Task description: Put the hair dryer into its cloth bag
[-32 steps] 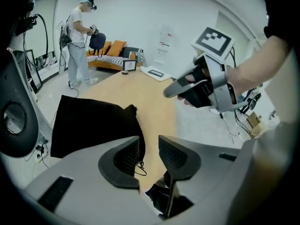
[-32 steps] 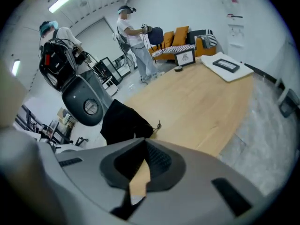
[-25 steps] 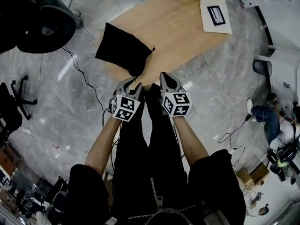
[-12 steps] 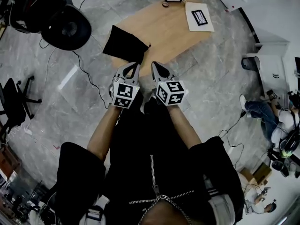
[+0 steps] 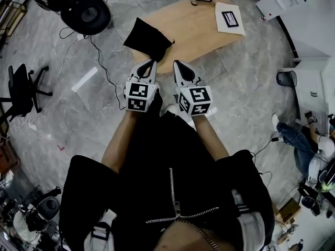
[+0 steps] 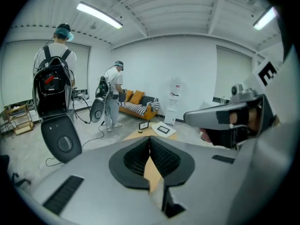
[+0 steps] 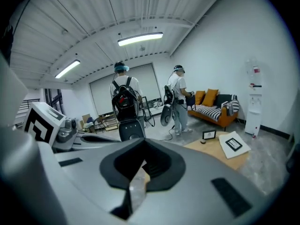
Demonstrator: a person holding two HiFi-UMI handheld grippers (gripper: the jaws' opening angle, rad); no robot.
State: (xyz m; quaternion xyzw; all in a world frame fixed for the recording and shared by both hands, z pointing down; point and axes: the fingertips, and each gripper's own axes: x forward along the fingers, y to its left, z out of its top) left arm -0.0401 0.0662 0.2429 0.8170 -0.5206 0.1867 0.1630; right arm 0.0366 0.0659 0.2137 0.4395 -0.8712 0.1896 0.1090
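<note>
1. Left gripper [image 5: 149, 63]: the fingers [image 6: 165, 157] are closed, tips meeting, with nothing clamped between them.
2. Right gripper [image 5: 177, 63]: the fingers [image 7: 157, 165] are closed together and empty.
3. Position: both grippers are held side by side in front of the torso, near each other but not touching. The tips point forward and slightly down, and converge a little.
4. Marker cubes: the left cube [image 5: 138, 97] and the right cube [image 5: 194, 100] face up toward the head view.
5. Arms: the left forearm [image 5: 118, 145] and the right forearm [image 5: 212, 140] are bare. They extend forward from short black sleeves [image 5: 86, 184] and angle inward toward the grippers.
</note>
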